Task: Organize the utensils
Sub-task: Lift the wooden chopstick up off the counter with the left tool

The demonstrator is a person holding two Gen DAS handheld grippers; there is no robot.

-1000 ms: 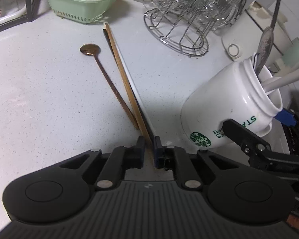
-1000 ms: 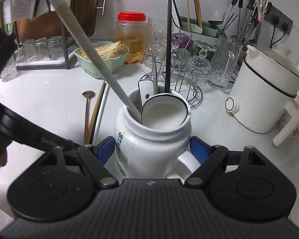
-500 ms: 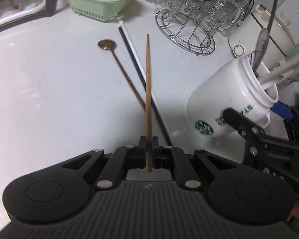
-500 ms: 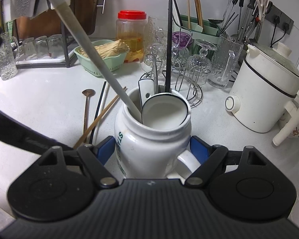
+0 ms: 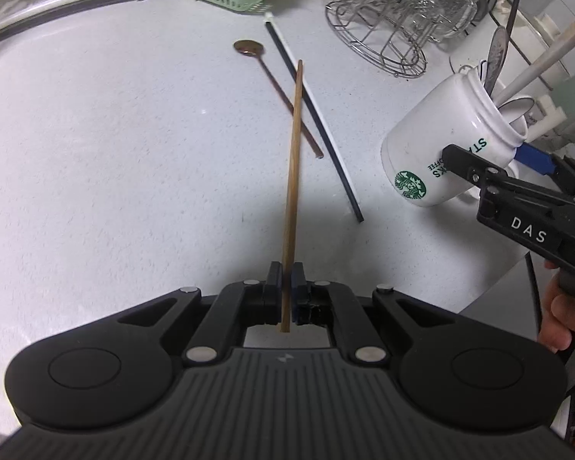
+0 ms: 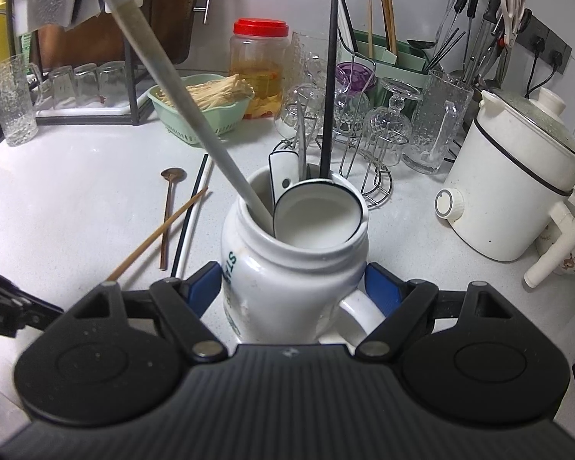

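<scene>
Left gripper [image 5: 286, 281] pinches one light, stiff wooden chopstick [image 5: 293, 161] near its end, so it may pivot; right gripper [image 6: 293, 287] clamps the breakable ceramic mug [image 6: 291, 264].

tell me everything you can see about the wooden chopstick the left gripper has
The wooden chopstick is one thin, straight, light brown stick of plain wood or bamboo, tapering slightly toward its far tip. The left gripper is shut on it near one end, a short stub poking out behind the jaws. It points forward, away from the gripper, lifted off the white counter. In the left wrist view it crosses over the copper spoon lying below. Nothing else visibly touches it.
</scene>
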